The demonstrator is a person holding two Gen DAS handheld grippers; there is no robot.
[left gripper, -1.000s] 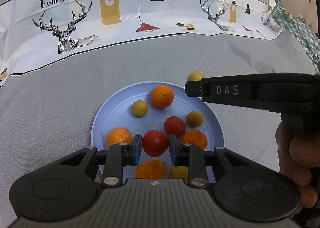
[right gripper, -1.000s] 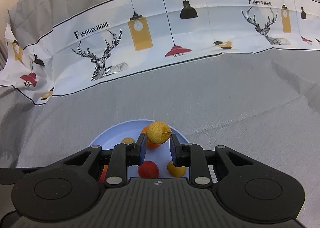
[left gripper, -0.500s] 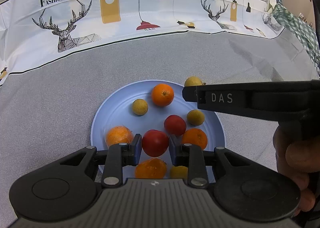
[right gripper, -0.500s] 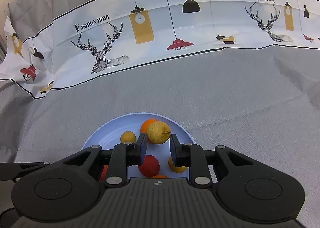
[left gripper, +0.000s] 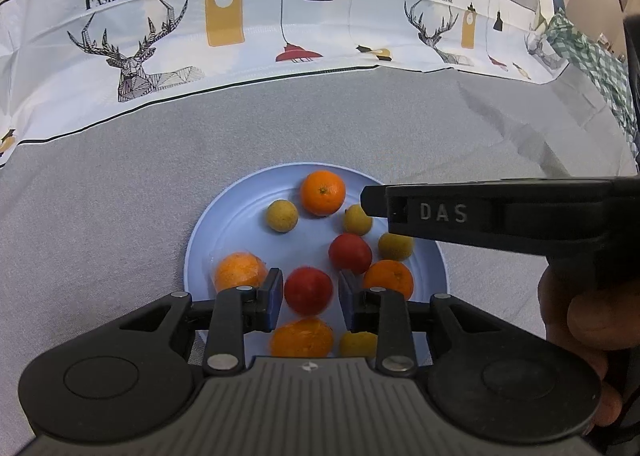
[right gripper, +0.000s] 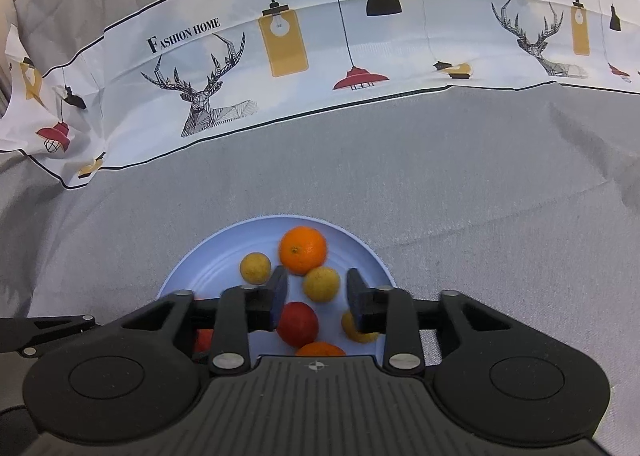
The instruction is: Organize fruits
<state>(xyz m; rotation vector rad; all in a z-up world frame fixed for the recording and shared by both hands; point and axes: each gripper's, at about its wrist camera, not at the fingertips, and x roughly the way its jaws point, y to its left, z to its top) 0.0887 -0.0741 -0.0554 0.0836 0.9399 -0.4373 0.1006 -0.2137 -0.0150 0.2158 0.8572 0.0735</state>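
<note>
Both of your grippers stand open: left gripper (left gripper: pixel 308 298) straddles a round red fruit (left gripper: pixel 308 291), right gripper (right gripper: pixel 316 298) a small yellow fruit (right gripper: pixel 321 284), over the pale blue plate (left gripper: pixel 228 224).

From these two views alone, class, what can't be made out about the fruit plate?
- Left wrist view: plate near rim, hidden under left gripper.
- Left wrist view: yellow fruit, partly behind right gripper.
- Either view: whether left jaws touch the red fruit.
</note>
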